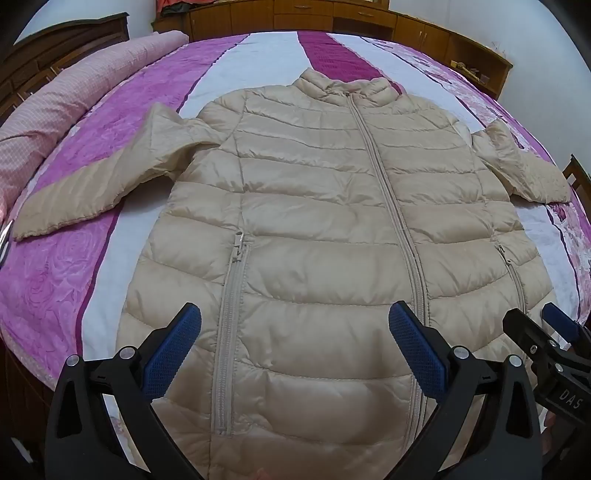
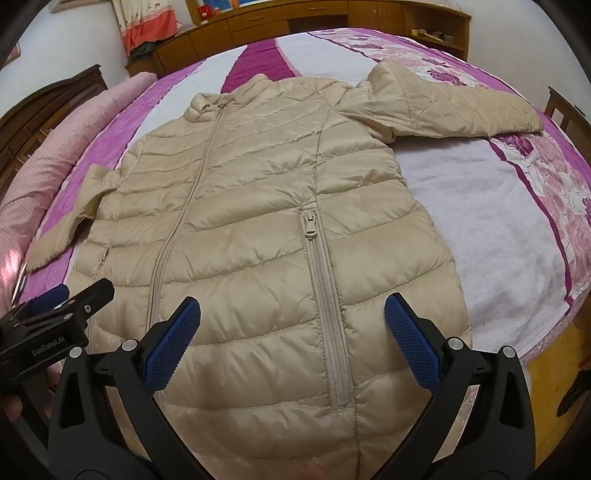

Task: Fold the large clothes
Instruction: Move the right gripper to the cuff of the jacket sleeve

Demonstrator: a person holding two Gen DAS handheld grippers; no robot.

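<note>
A beige quilted puffer jacket (image 1: 325,206) (image 2: 266,229) lies flat and zipped on the bed, collar at the far end, hem nearest me. Its sleeves stick out to both sides: one sleeve (image 1: 92,184) to the left, the other sleeve (image 2: 443,99) to the right. My left gripper (image 1: 295,332) hovers open above the hem's left half, over a pocket zipper (image 1: 232,306). Over the hem's right half, my right gripper (image 2: 291,328) stands open above the other pocket zipper (image 2: 325,295). Nothing is between either pair of blue pads. Each gripper shows at the edge of the other's view.
The bed carries a purple, white and floral cover (image 1: 66,280) (image 2: 480,221). A pink bolster (image 1: 55,107) lies along the left side. Wooden cabinets (image 1: 332,18) stand behind the bed, a dark headboard (image 1: 44,51) at left. Yellow floor (image 2: 554,369) shows at lower right.
</note>
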